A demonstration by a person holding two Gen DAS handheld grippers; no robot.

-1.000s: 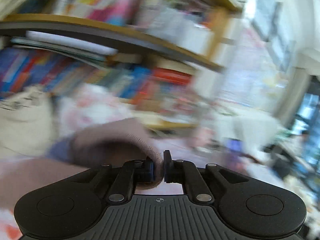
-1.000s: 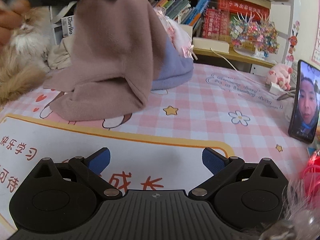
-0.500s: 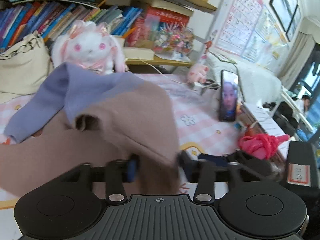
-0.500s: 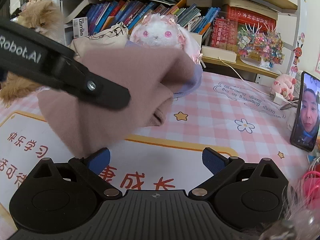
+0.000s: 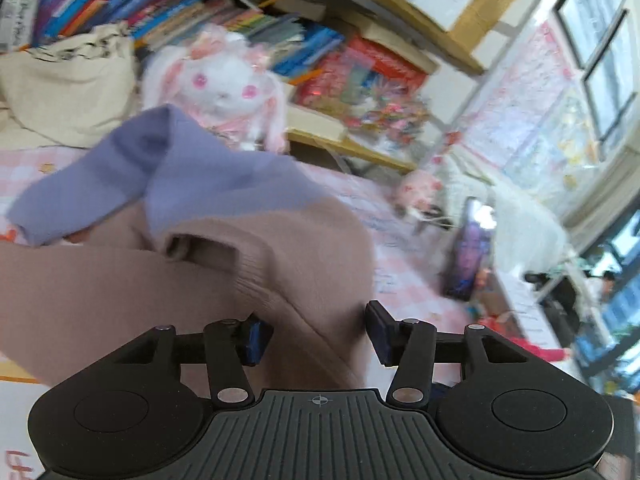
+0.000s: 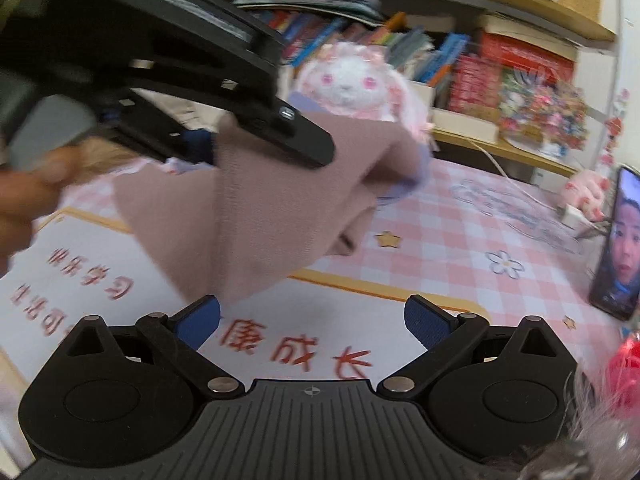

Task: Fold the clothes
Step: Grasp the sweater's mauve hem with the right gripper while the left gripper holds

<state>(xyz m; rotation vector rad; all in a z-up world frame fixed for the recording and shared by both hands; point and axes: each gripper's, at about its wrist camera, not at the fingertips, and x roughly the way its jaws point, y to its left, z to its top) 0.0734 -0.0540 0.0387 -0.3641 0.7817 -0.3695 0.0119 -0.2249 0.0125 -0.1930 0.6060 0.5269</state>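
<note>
Draping from the spread left claw [image 5: 316, 334] toward the plush, mauve sweater [image 5: 224, 280], pads clear; right claw [image 6: 312, 322] wide, empty.

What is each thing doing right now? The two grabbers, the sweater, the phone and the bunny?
Left gripper: jaws apart, sweater fabric between them, not pinched.
Right gripper: wide open, holding nothing.
Sweater: pink and purple, bunched up, partly draped on the table.
Phone: propped upright, screen on.
Bunny plush: sitting upright behind the sweater.
</note>
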